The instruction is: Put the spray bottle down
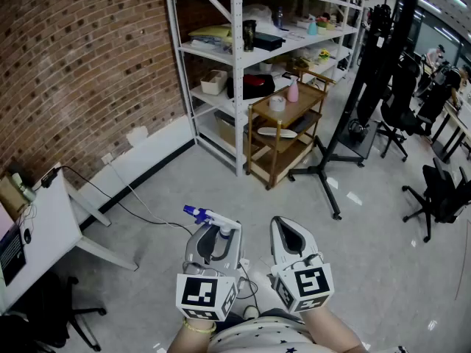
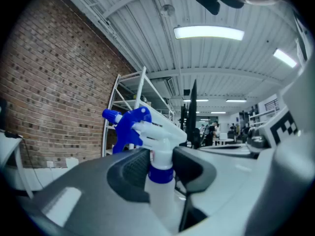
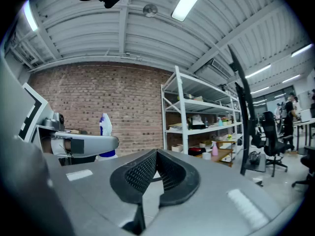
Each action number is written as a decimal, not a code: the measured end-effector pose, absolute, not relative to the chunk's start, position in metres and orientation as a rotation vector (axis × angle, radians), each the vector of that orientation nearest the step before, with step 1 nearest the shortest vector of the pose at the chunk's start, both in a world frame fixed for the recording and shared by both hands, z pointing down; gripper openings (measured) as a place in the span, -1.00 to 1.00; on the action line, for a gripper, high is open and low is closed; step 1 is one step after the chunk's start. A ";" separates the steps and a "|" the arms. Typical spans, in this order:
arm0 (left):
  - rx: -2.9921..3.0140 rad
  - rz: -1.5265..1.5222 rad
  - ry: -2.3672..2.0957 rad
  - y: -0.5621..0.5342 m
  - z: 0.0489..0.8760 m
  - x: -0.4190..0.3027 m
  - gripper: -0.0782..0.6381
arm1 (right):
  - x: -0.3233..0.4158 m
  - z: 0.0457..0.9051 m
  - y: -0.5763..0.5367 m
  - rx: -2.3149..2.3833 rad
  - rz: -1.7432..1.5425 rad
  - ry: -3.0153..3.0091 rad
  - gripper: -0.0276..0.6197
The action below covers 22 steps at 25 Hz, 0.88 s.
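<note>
A clear spray bottle (image 1: 214,218) with a white head and a blue nozzle stands upright in my left gripper (image 1: 221,235), held in the air above the grey floor. In the left gripper view both pads press on the spray bottle (image 2: 158,142) at its neck, just above the blue collar, so my left gripper (image 2: 160,169) is shut on it. The nozzle points left, towards the brick wall. My right gripper (image 1: 284,224) hovers close beside it on the right. The tips of my right gripper (image 3: 156,155) meet with nothing between them. The right gripper view also catches the bottle (image 3: 105,126) at left.
A white shelf rack (image 1: 237,65) and a wooden cart (image 1: 283,134) stand ahead by the brick wall. A black stand on a spread base (image 1: 346,142) and office chairs (image 1: 441,193) are to the right. A white table (image 1: 40,234) and a floor cable (image 1: 136,201) lie to the left.
</note>
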<state>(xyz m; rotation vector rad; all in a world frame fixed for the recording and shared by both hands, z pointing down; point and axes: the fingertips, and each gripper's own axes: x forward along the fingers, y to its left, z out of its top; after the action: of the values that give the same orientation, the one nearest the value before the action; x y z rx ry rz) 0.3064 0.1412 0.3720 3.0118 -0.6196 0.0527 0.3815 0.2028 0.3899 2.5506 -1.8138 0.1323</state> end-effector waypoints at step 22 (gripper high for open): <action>2.696 0.044 -1.486 -0.099 0.365 -0.069 -0.40 | 0.012 0.381 -0.087 1.741 0.060 -2.522 -0.92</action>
<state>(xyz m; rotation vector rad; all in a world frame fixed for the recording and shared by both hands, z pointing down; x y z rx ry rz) -0.0689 -0.0994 0.3651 2.6960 -1.4864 0.0436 0.0118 -0.0870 0.3806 1.7411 -2.5220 0.0603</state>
